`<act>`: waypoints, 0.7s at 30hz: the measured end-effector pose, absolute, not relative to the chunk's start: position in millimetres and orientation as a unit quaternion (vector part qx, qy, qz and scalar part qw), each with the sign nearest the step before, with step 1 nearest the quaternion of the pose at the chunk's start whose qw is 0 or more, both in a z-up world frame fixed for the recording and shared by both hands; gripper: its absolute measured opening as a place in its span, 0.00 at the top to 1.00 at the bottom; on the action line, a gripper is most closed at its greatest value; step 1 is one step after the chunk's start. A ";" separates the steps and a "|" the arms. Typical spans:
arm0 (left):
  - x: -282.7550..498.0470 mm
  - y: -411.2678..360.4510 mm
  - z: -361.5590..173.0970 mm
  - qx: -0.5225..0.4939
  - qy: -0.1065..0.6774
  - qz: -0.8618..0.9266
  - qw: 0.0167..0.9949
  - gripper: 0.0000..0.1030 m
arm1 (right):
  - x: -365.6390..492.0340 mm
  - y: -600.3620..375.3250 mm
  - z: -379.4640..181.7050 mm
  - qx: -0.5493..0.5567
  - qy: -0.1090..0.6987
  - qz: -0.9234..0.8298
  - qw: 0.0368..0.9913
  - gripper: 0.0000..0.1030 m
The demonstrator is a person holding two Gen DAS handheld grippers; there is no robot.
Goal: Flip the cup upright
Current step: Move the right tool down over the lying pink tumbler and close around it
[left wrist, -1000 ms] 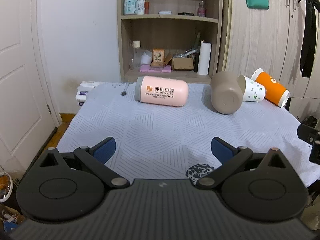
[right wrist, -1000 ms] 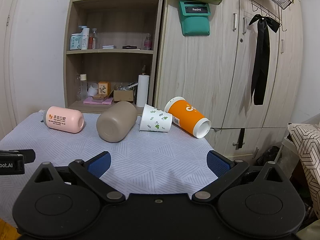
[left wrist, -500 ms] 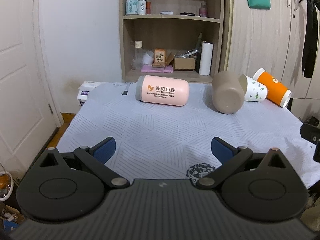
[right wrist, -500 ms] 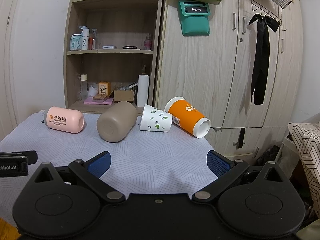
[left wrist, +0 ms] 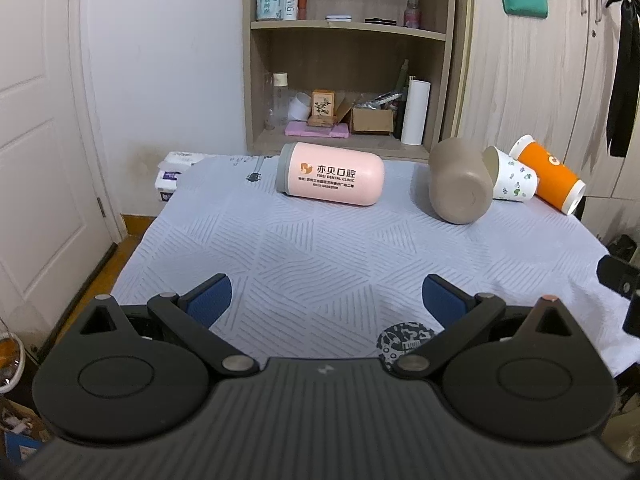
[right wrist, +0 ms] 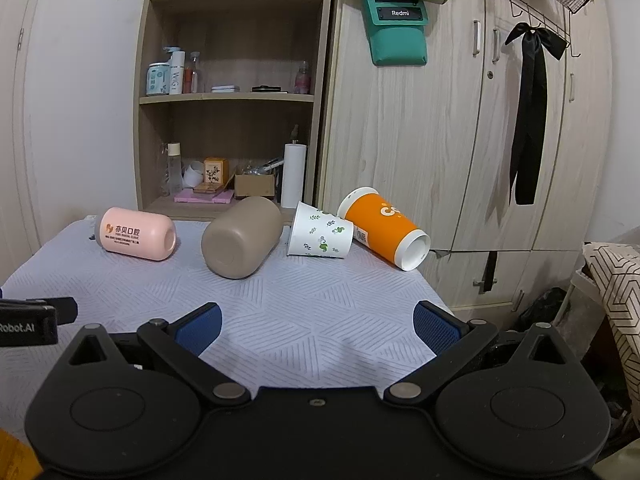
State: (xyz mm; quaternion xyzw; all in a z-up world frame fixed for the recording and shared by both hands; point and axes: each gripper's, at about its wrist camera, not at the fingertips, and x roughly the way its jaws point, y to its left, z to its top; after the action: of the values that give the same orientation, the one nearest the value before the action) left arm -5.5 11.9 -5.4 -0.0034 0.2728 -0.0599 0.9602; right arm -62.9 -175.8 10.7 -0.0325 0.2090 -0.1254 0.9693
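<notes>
Four cups (right wrist: 240, 242) on sides; mouths mostly hidden.

Pink cup (left wrist: 331, 179) lying on side: orange logo, Chinese characters 亦贝口腔, below them small line "YIBEI DENTAL CLINIC", then a phone number too small to read.
Green pouch (right wrist: 397, 32) on cupboard door: black tag "Redmi".
White bottle (right wrist: 176, 73) on shelf: vertical "WIGI", uncertain.
Orange cup (right wrist: 385, 233): white letters starting "Co", rest hidden.
Black camera body (right wrist: 28, 326) at left edge, right wrist view: "Robot.AI", partly cut off.
</notes>
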 end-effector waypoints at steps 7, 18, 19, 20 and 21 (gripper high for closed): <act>-8.0 13.2 1.7 0.001 0.276 -0.058 0.959 0.00 | -66.5 -177.6 14.1 -0.033 0.207 -0.124 0.970 0.00; 7.1 38.2 30.0 -0.052 0.298 -0.036 0.952 0.00 | -54.2 -186.9 54.2 -0.056 0.204 0.023 0.977 0.00; 10.8 40.6 32.3 -0.058 0.300 -0.037 0.952 0.00 | -47.2 -187.8 59.5 -0.043 0.215 0.050 0.974 0.00; 14.9 43.2 34.6 -0.067 0.302 -0.043 0.950 0.00 | -41.7 -186.7 63.3 -0.037 0.219 0.069 0.973 0.00; 19.1 45.9 36.6 -0.076 0.303 -0.051 0.949 0.00 | -34.6 -184.3 67.6 -0.036 0.220 0.091 0.970 0.00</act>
State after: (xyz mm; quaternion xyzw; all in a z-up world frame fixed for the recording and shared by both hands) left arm 19.1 45.9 36.6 -0.0765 0.3032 -0.0508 0.9485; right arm -34.6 -184.3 67.6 -0.0364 0.2203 0.0910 0.9705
